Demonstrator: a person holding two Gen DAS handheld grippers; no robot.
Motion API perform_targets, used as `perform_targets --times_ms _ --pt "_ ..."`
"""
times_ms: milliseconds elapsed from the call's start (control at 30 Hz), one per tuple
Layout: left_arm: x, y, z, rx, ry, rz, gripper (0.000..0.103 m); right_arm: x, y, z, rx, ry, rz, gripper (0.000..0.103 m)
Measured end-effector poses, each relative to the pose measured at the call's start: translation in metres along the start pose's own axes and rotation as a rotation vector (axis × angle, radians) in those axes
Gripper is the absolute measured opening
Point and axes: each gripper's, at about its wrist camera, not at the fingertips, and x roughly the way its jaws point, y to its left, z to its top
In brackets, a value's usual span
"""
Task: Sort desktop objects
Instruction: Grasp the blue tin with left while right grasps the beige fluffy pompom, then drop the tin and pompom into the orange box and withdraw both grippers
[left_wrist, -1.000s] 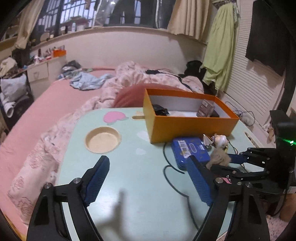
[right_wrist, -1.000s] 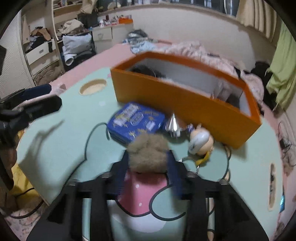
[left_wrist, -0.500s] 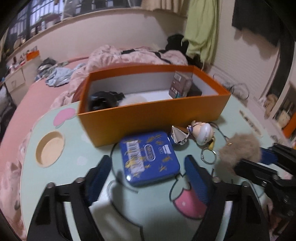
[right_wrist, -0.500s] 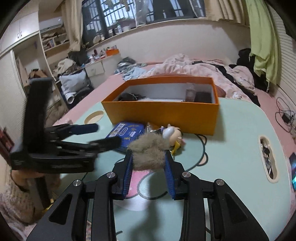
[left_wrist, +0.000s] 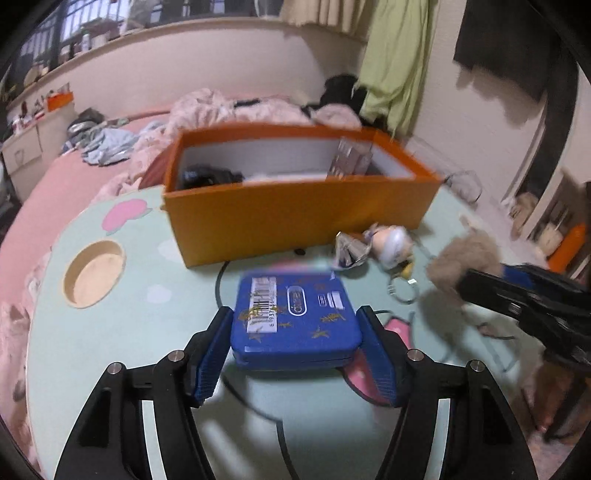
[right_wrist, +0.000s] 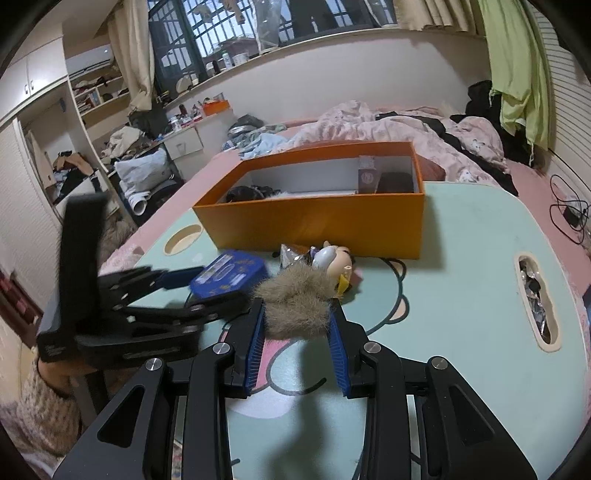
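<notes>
My left gripper (left_wrist: 295, 343) has its blue pads on both sides of a flat blue tin (left_wrist: 295, 317) on the pale green table (left_wrist: 129, 332); the pads appear to touch its sides. The tin and left gripper (right_wrist: 218, 284) also show in the right wrist view. My right gripper (right_wrist: 297, 332) is shut on a brown fur pom-pom (right_wrist: 295, 306) held above the table; it shows at the right of the left wrist view (left_wrist: 465, 258). An open orange box (left_wrist: 295, 206) stands behind, holding dark items. A small doll keychain (left_wrist: 391, 243) and a crumpled foil wrapper (left_wrist: 347, 251) lie before it.
The table has a round cup recess (left_wrist: 94, 273) at the left and a slot (right_wrist: 535, 299) with small items at the right. A bed with pink bedding (right_wrist: 388, 125) lies behind the table. Cables (right_wrist: 569, 214) lie on the floor at the right.
My left gripper moved forward over the blue tin and closed in on its sides. My right gripper kept the pom-pom and stayed near the doll keychain.
</notes>
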Motion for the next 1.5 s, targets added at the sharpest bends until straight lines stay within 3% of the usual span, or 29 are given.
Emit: perform_targets --times_ms 267,433,600,733,867,933,1000,1167,1267,1500 --pt "-0.042 -0.004 0.032 0.035 -0.116 -0.018 0.067 -0.012 -0.005 0.024 -0.011 -0.047 0.001 0.034" --pt "-0.05 -0.003 0.077 0.021 -0.173 -0.03 0.067 -0.016 0.001 0.057 -0.045 -0.081 0.009 0.034" --pt "-0.018 -0.004 0.122 0.005 -0.164 0.019 0.067 0.001 -0.004 0.098 -0.029 -0.08 -0.021 0.034" --pt "0.024 0.006 0.135 -0.063 -0.113 0.023 0.067 0.03 -0.015 0.11 -0.018 -0.041 -0.066 0.034" --pt "0.043 0.016 0.132 -0.145 -0.069 0.026 0.067 0.058 -0.027 0.11 0.014 0.002 -0.071 0.037" --pt "0.039 0.018 0.125 -0.144 -0.084 0.021 0.068 0.059 -0.035 0.11 0.075 -0.002 -0.091 0.042" --pt "0.028 0.018 0.12 -0.129 -0.121 0.047 0.082 0.05 -0.043 0.108 0.144 -0.03 -0.081 0.061" --pt "-0.007 0.019 0.099 -0.126 -0.192 0.084 0.097 0.015 -0.042 0.093 0.143 -0.105 -0.091 0.064" --pt "-0.016 0.014 0.075 -0.109 -0.136 0.059 0.097 0.001 -0.03 0.08 0.1 -0.086 -0.091 0.064" --pt "0.003 0.009 0.009 -0.128 0.066 0.027 0.097 0.008 0.003 0.021 -0.064 0.099 -0.155 0.064"
